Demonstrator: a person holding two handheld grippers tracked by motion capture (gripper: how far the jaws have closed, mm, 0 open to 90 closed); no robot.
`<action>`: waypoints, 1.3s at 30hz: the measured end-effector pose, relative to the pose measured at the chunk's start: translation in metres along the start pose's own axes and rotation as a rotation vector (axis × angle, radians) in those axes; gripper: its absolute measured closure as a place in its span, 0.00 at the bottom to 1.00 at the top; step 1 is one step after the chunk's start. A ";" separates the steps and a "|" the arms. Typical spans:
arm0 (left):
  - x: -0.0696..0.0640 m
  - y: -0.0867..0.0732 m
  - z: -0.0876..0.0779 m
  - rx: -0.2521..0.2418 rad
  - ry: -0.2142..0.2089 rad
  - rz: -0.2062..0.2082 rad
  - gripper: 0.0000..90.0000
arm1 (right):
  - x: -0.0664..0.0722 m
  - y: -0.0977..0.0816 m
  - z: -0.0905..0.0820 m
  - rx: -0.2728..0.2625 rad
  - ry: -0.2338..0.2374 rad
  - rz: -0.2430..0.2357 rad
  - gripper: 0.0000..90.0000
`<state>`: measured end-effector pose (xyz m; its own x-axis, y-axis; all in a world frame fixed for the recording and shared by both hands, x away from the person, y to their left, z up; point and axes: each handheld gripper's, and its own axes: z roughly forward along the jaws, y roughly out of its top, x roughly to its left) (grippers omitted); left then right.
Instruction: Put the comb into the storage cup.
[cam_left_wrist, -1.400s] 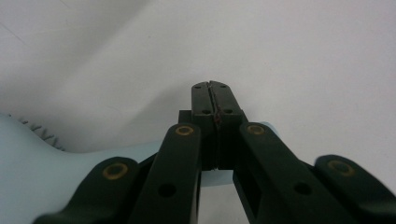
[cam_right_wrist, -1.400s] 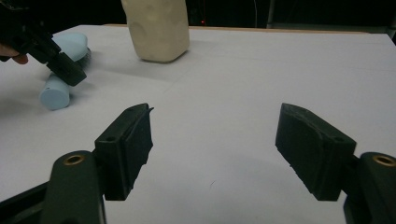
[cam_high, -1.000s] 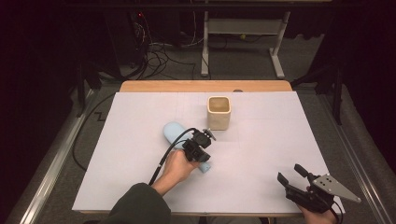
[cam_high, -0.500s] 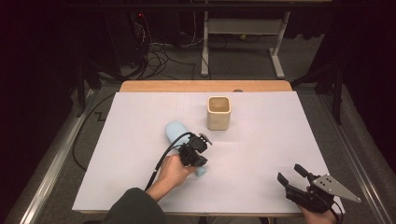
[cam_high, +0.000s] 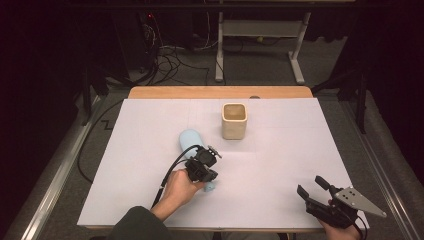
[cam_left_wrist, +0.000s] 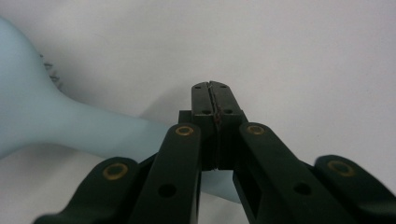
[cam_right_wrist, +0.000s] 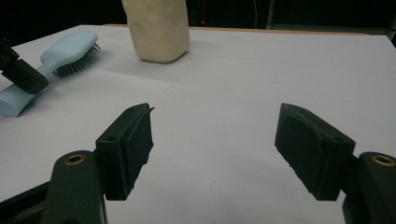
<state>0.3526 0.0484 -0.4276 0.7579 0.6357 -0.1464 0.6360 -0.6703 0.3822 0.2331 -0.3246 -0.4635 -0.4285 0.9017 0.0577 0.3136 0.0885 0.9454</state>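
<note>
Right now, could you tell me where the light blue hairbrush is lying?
In the high view the hairbrush lies left of centre on the white table, left of the beige cup, with its handle end under the left gripper.

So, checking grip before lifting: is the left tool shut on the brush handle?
No. Left tool shut empty above the hairbrush handle.

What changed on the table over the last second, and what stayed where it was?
The left gripper slid back along the light blue hairbrush toward the person, from near the head to over the handle's end. Its jaws are shut with the handle passing beneath them, so it holds nothing. The hairbrush itself hardly moved. The right gripper stayed open at the near right of the table, and the beige cup did not move.
</note>
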 end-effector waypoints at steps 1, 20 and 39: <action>0.000 -0.001 0.000 -0.001 0.001 -0.001 1.00 | 0.000 0.000 0.000 0.001 0.000 0.000 0.31; 0.004 -0.018 -0.006 -0.003 0.029 -0.004 1.00 | 0.000 0.000 0.000 0.003 -0.001 -0.003 0.31; 0.018 -0.041 -0.015 -0.015 0.044 -0.050 1.00 | 0.000 0.000 0.000 0.005 -0.004 0.002 0.31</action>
<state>0.3377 0.0930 -0.4323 0.7179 0.6848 -0.1255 0.6705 -0.6315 0.3894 0.2331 -0.3247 -0.4638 -0.4247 0.9034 0.0582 0.3186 0.0890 0.9437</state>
